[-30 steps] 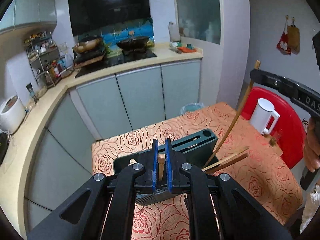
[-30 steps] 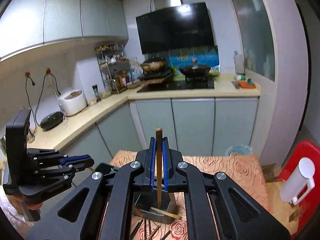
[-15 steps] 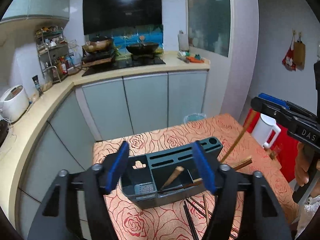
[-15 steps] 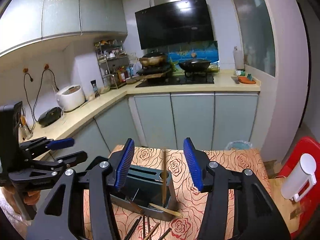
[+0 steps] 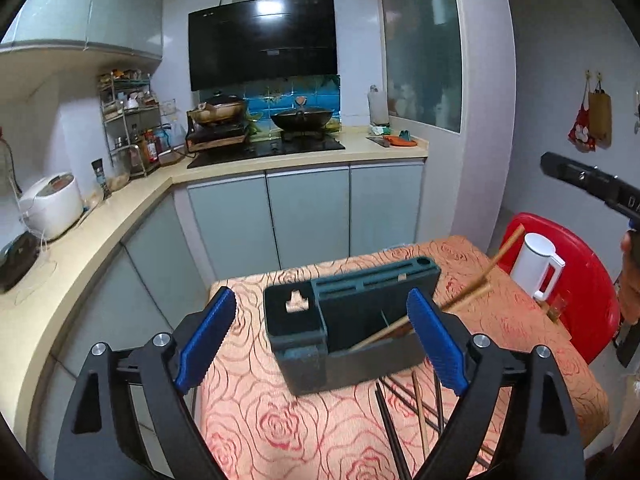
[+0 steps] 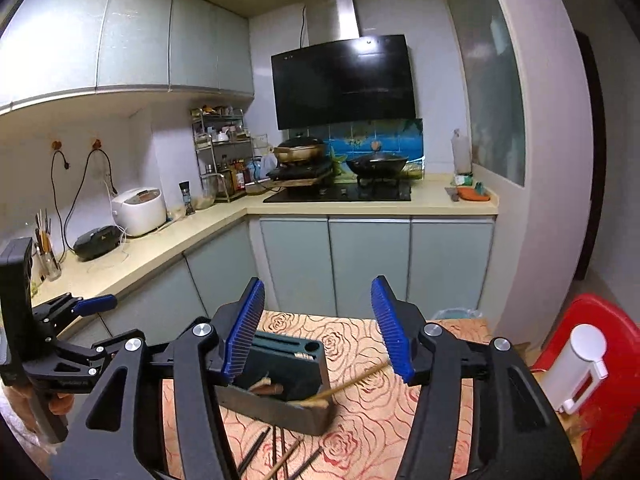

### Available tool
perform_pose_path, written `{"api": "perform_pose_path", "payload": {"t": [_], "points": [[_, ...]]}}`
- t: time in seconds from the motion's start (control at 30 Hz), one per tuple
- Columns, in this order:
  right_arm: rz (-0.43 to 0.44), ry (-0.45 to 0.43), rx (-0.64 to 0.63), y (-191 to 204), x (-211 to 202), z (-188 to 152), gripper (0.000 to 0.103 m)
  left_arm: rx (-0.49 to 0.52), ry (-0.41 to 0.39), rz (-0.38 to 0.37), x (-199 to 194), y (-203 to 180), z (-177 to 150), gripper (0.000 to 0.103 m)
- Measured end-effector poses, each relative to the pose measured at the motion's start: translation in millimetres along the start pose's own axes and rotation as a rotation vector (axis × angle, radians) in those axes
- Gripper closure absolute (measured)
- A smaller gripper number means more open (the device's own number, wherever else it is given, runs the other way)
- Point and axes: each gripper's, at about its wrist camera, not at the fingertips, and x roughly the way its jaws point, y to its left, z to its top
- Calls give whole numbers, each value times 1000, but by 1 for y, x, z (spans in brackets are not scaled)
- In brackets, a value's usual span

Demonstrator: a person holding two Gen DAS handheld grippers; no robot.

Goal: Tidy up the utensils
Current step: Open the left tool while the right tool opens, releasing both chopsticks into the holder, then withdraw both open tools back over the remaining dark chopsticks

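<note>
Both tongs had sprung wide since a second earlier, when each was clamped on a wooden chopstick; I now held the left tongs [image 5: 320, 340] and the right tongs [image 6: 320, 330] spread apart and empty above the desk [image 5: 280, 420]. From the left wrist camera I saw the dark green utensil holder [image 5: 352, 320] standing on the rose-patterned cloth between the blue pads, with light wooden chopsticks [image 5: 452, 304] leaning out of its open front compartment toward the white kettle [image 5: 538, 264] on the red stool [image 5: 592, 280]. More chopsticks, dark and light [image 5: 420, 412], lay loose on the cloth just in front of the holder. From the right wrist camera the utensil holder [image 6: 280, 376] sat below the open pads, one wooden chopstick [image 6: 352, 380] slanting over its right rim, and loose chopsticks [image 6: 280, 452] lay on the cloth before it. At that view's left edge the left tongs [image 6: 80, 308] appeared from the side.
</note>
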Motion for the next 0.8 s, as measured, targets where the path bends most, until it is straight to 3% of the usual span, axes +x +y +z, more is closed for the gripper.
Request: {"api": "perform_pose_path", "payload": {"t": [0.43, 0.8], "points": [[-48, 42, -54, 4, -44, -83, 49, 11, 45, 38, -30, -5, -87, 18], [-68, 171, -26, -1, -58, -165, 49, -47, 145, 19, -32, 5, -158, 18]]}}
